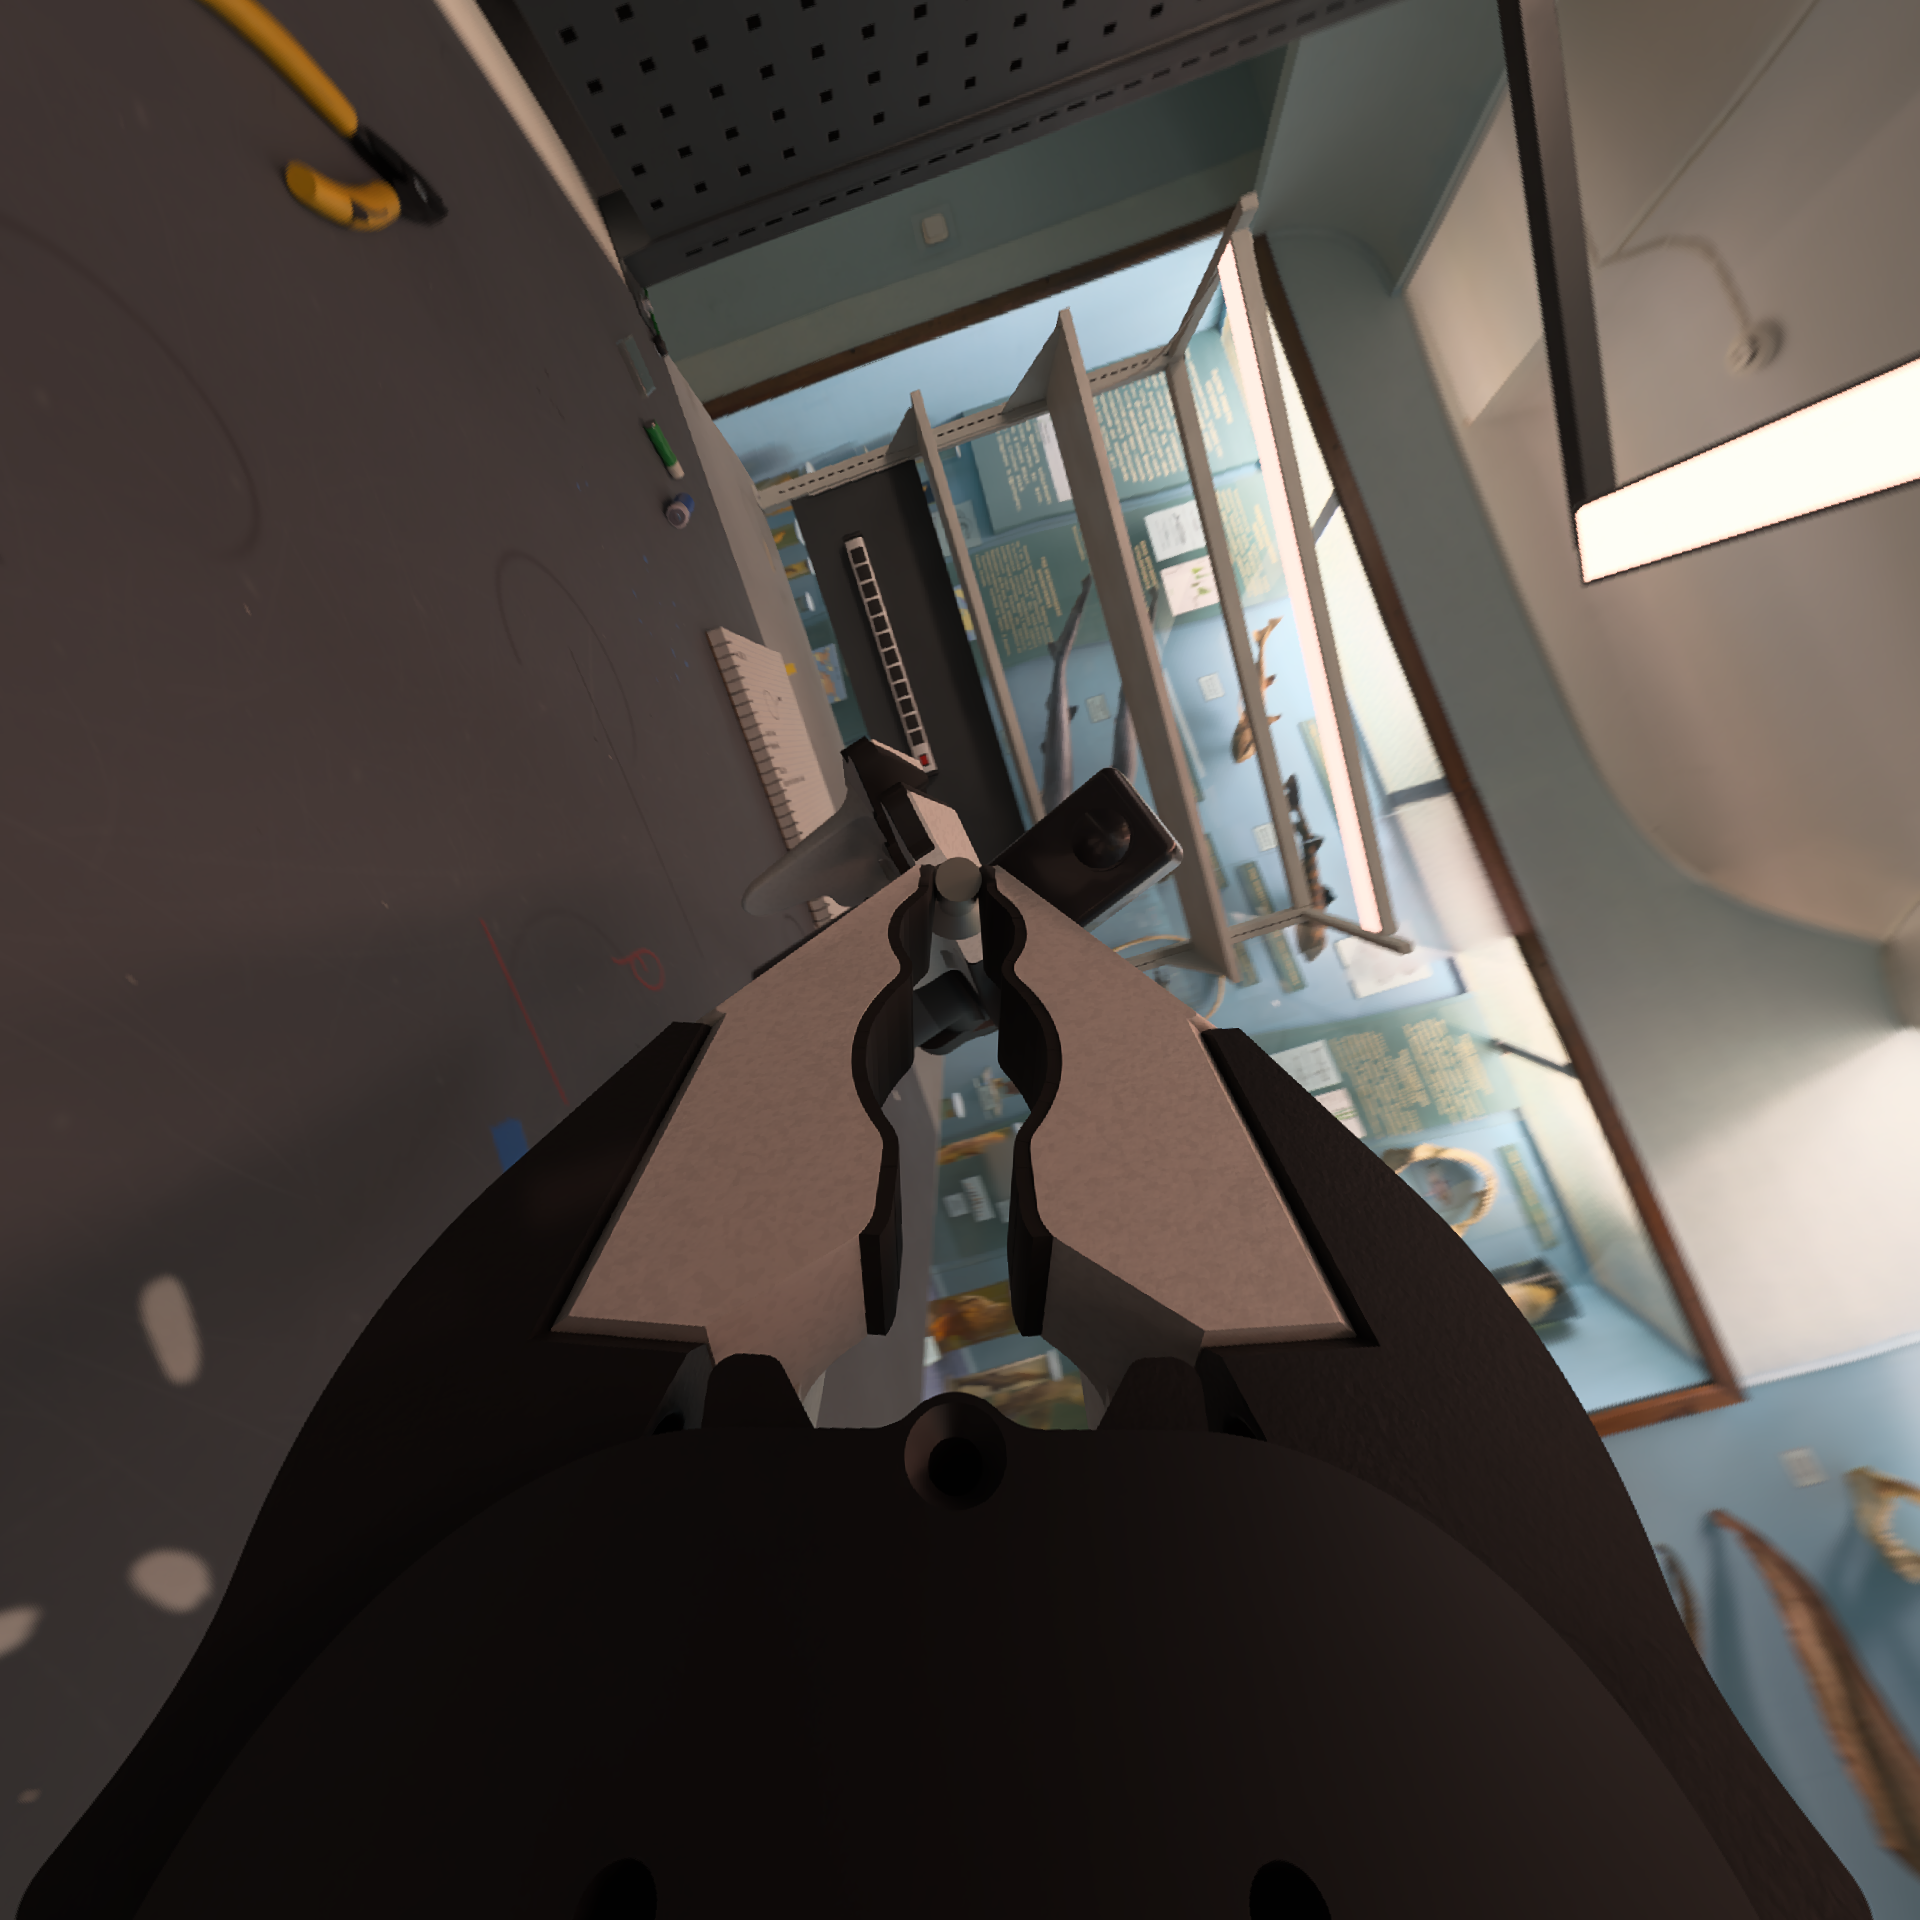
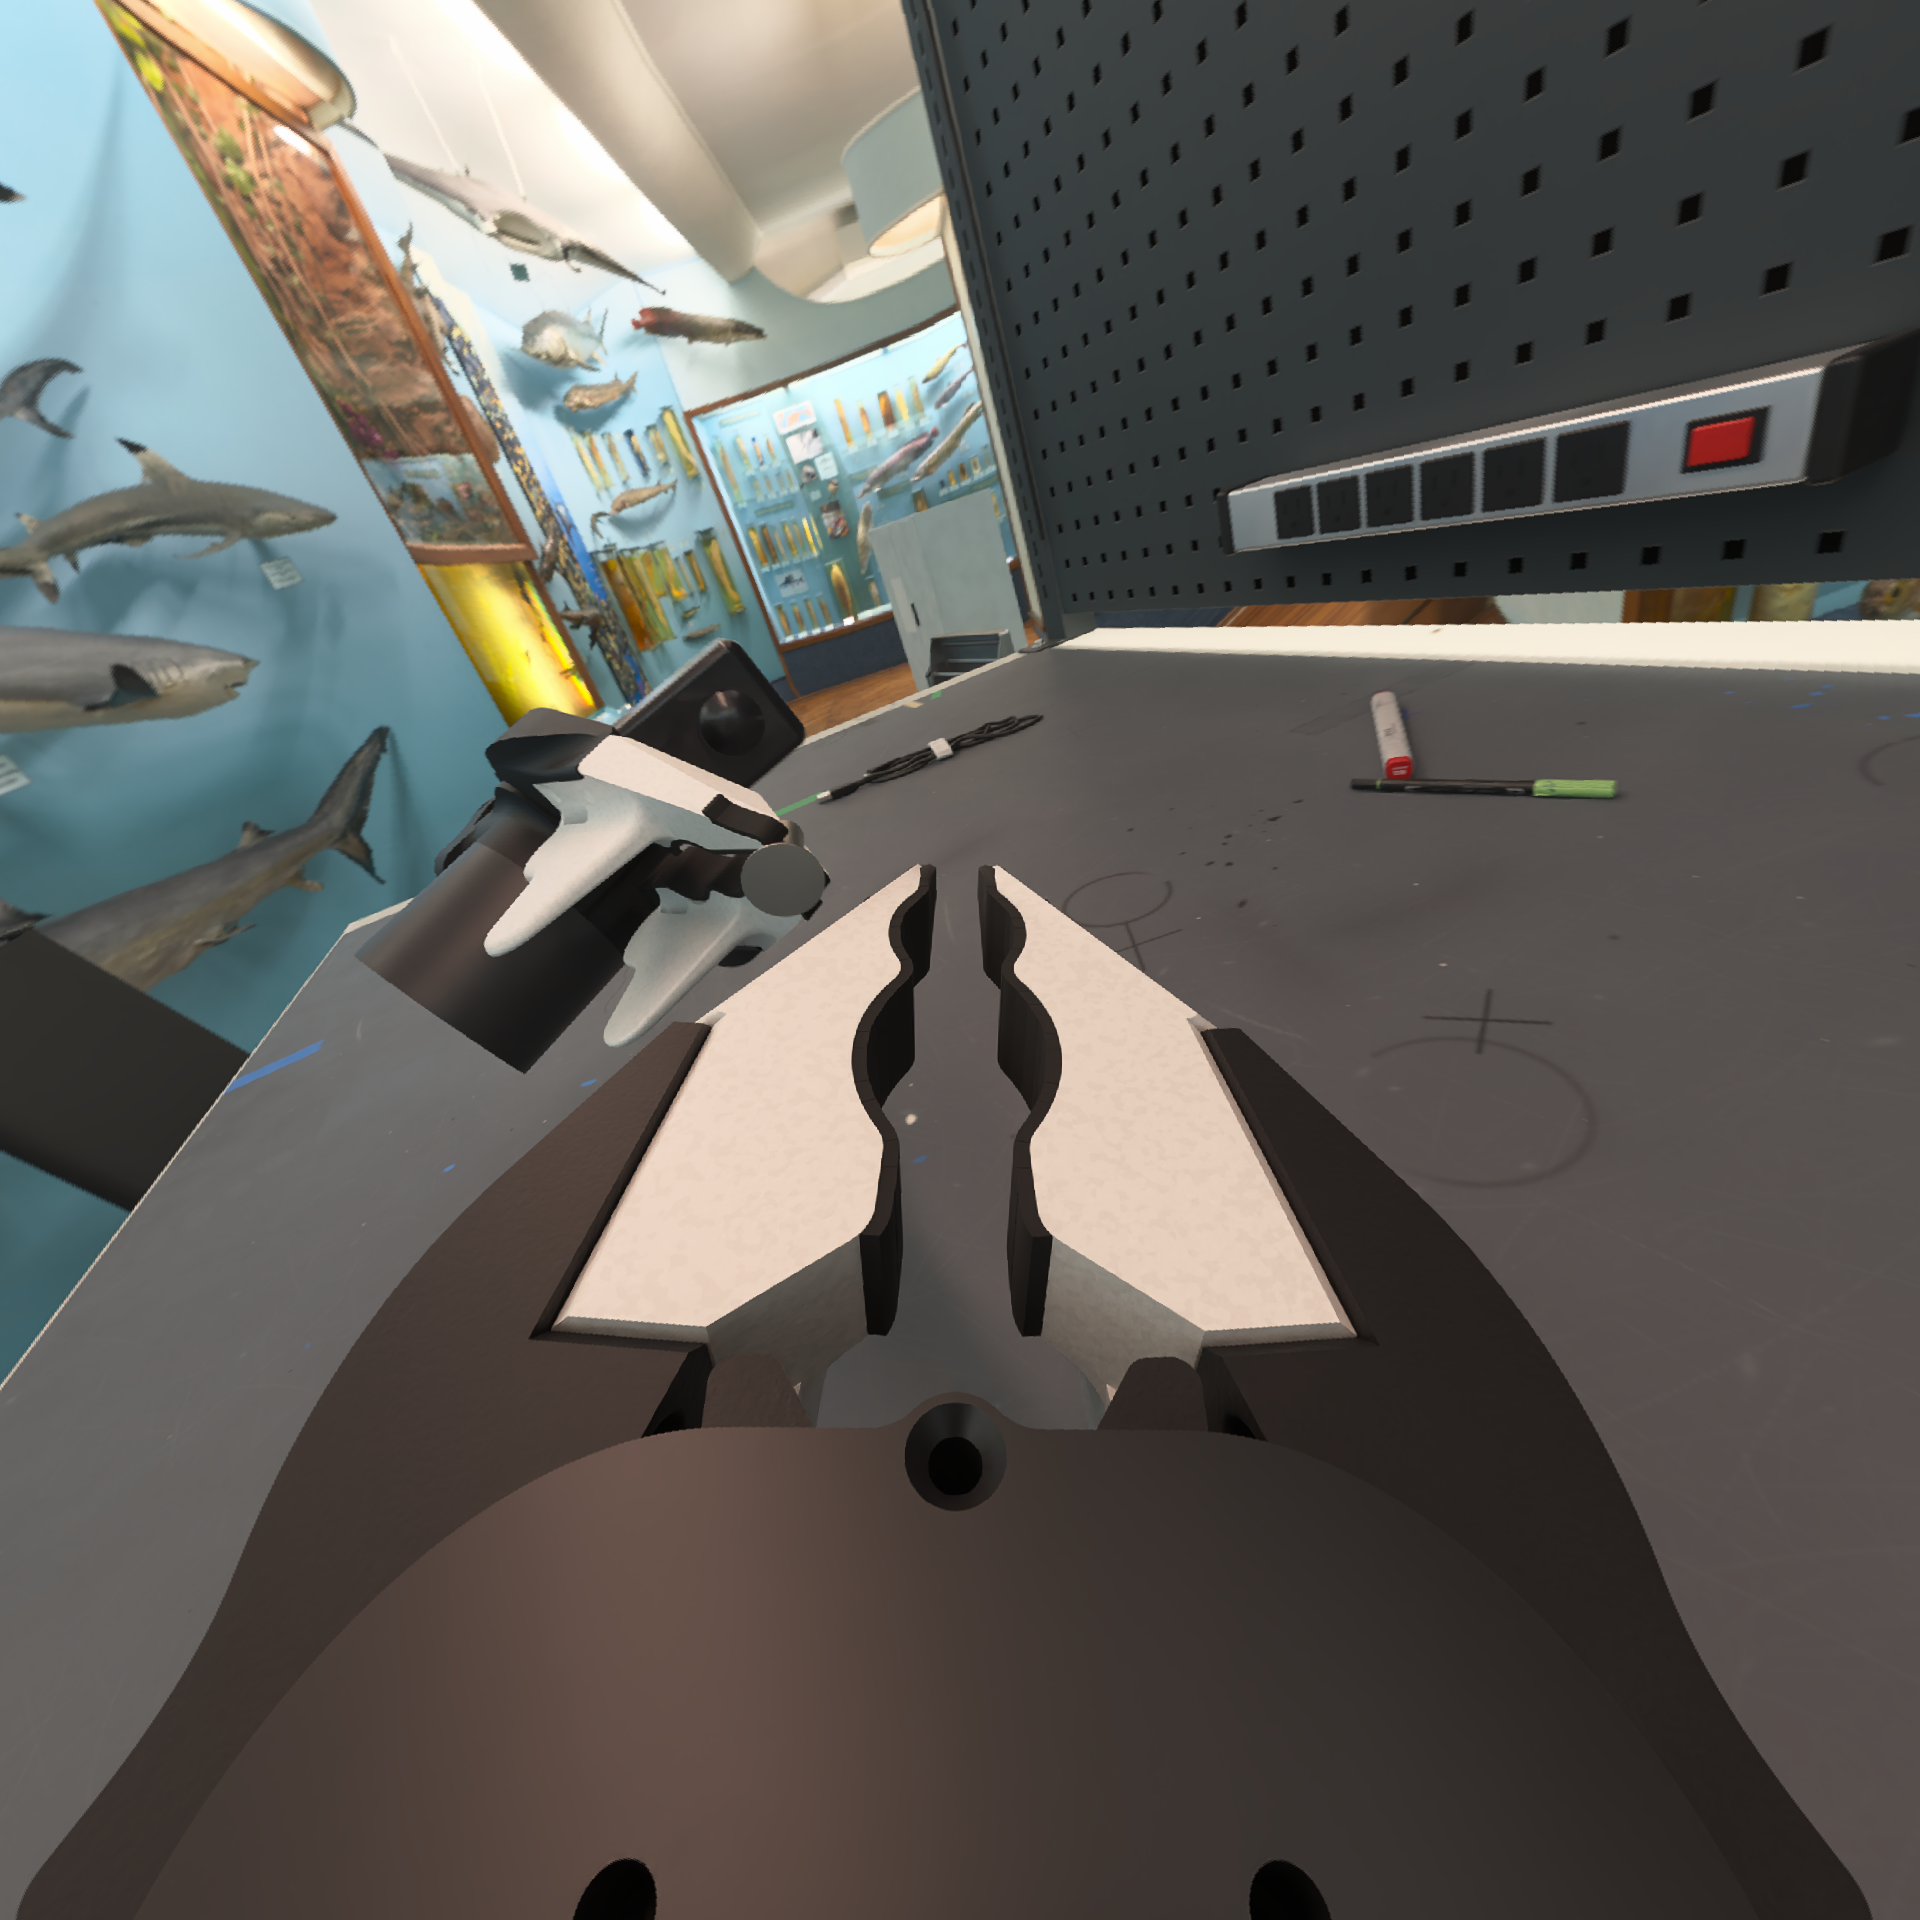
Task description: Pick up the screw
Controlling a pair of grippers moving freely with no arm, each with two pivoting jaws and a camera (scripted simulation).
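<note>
- Left wrist view shows the left tongs (image 1: 957,883) nipped onto the grey screw (image 1: 956,885) at their very tips, at 12 o'clock, raised off the bench (image 1: 312,727).
- Right wrist view puts that screw (image 2: 781,878) at 10 o'clock, beside the right tongs (image 2: 956,883), which hold nothing, jaws a narrow gap apart.
- Grip sits only at the tips, so I judge a steady, unhurried lift best, without twisting.
- Right tongs should keep apart from the left.
</note>
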